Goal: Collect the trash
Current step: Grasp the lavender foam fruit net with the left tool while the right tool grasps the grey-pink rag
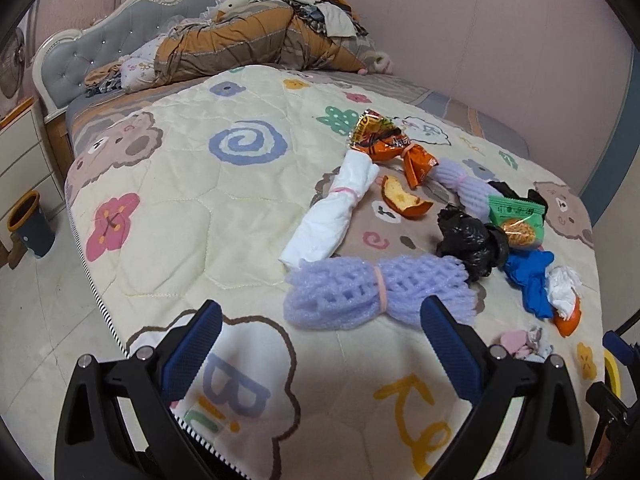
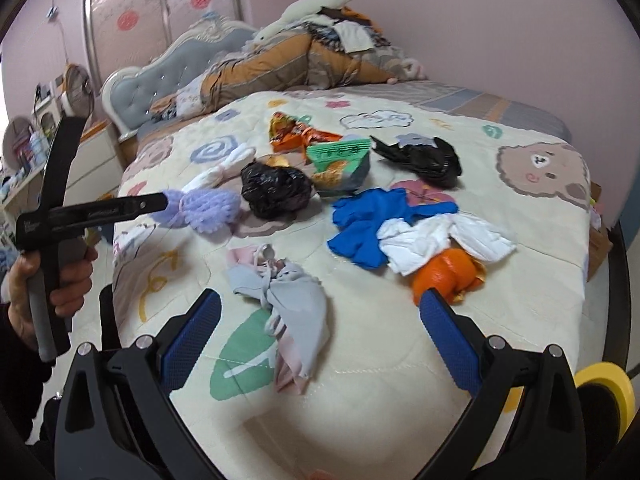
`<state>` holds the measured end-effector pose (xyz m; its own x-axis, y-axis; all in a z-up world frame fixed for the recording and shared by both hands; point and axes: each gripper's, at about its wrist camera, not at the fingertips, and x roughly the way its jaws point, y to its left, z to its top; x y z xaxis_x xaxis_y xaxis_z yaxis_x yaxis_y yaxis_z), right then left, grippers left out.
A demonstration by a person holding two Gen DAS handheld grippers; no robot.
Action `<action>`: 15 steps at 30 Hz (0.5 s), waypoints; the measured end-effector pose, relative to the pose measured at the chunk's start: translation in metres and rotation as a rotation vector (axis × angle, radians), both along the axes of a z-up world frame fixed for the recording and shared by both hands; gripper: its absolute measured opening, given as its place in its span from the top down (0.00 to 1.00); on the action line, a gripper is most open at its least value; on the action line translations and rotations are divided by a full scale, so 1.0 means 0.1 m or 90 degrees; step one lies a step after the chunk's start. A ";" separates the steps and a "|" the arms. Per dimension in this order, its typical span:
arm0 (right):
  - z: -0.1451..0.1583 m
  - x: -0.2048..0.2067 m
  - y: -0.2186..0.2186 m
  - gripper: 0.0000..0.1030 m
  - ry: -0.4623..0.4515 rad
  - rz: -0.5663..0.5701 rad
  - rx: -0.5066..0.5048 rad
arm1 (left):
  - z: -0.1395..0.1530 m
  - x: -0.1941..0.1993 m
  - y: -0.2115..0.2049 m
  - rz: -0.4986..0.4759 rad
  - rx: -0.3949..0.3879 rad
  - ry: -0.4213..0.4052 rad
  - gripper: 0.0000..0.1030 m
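Observation:
Trash lies scattered on a patterned quilt (image 1: 180, 208). My left gripper (image 1: 320, 320) is open and empty, just short of a purple foam net (image 1: 376, 292). Beyond it lie a white tied bundle (image 1: 332, 208), an orange peel (image 1: 400, 200), an orange snack wrapper (image 1: 384, 140), a black bag (image 1: 468, 236), a green packet (image 1: 516, 216) and a blue glove (image 1: 528, 276). My right gripper (image 2: 320, 316) is open and empty, its jaws either side of a crumpled grey-pink mask (image 2: 288, 300). Beyond it lie the blue glove (image 2: 368, 220), white tissue (image 2: 432, 240) and orange peel (image 2: 444, 276).
A pile of bedding and clothes (image 1: 272, 36) fills the far end by the grey headboard (image 1: 80, 60). A small bin (image 1: 30, 224) stands on the floor at the left of the bed. A yellow object (image 2: 604, 392) sits at the lower right. The other hand-held gripper (image 2: 100, 208) shows at left.

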<state>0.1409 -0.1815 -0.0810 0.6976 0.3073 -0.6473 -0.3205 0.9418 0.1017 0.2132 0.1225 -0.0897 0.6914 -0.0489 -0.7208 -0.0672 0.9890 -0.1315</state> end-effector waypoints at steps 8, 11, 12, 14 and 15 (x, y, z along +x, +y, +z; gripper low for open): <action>-0.17 0.23 0.17 0.08 0.046 0.024 -0.020 | -0.13 0.27 -0.06 -0.027 -0.010 0.027 0.27; -0.23 0.29 0.25 0.14 0.053 0.030 -0.034 | -0.16 0.32 -0.10 -0.040 -0.011 0.026 0.33; -0.25 0.30 0.27 0.18 0.057 0.031 -0.038 | -0.18 0.34 -0.12 -0.046 -0.016 0.030 0.35; -0.28 0.34 0.30 0.22 0.066 0.030 -0.044 | -0.21 0.36 -0.12 -0.047 -0.025 0.030 0.35; -0.30 0.36 0.32 0.23 0.068 0.031 -0.044 | -0.22 0.37 -0.12 -0.047 -0.031 0.029 0.35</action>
